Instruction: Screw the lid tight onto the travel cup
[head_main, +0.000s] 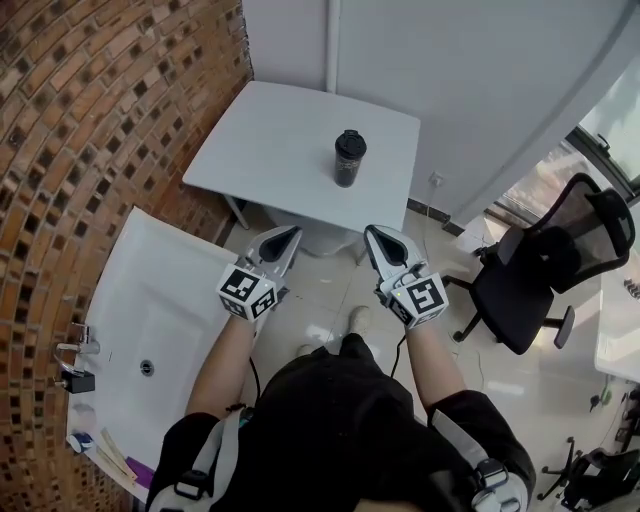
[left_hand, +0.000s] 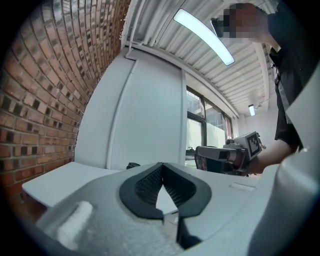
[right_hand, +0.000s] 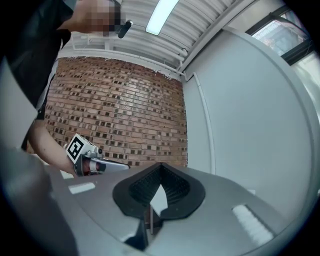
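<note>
- The travel cup (head_main: 349, 160) stands upright on the white table (head_main: 270, 150), ahead of both pairs of jaws and well apart from them. It lies between the lines they point along, somewhat nearer the right one.
- Its dark lid (head_main: 350, 143) sits on top. We cannot tell from here whether it is screwed tight or only resting there.
- We judge that the cup stands out in the open part of the table so that it can be reached from both sides, one pair of jaws to steady the body and the other to turn the lid.
- The left gripper (head_main: 284, 238) and the right gripper (head_main: 380, 240) are held level and side by side, short of the table's near edge. Both pairs of jaws are together with nothing between them, which fits our having nothing in reach to hold.
- To the left of the left jaws are a white washbasin (head_main: 150, 290) and a brick wall (head_main: 100, 120). An office chair (head_main: 540, 270) stands off to the right of the right jaws.
</note>
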